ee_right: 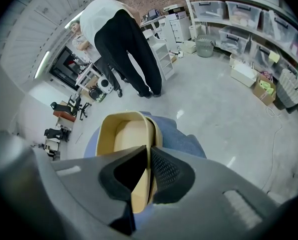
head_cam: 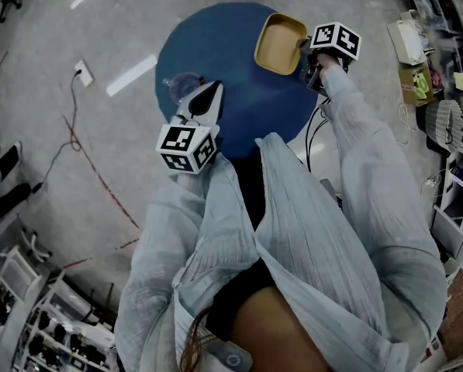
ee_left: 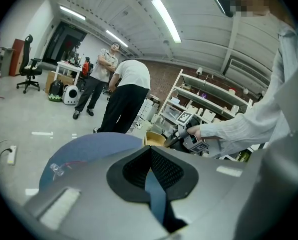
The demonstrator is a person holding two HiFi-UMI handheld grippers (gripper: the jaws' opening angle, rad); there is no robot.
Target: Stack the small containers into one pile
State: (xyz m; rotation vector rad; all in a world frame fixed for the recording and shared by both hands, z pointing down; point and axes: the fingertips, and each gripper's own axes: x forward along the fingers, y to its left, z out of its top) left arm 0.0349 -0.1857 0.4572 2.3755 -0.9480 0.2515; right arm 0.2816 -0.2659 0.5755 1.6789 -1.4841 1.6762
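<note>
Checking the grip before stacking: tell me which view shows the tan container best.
The right gripper view: the tan container fills the centre, its wall pinched between the right gripper's jaws. The head view shows it whole from above, small, at the blue table's edge. The left gripper view shows only a sliver of its rim.

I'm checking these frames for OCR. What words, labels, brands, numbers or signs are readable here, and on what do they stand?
No readable text in any view.
Marker cubes: black-and-white square patterns only, no letters or numbers.
Yellow container: plain, no print visible.
Shelf bins: any labels are too small to read.
</note>
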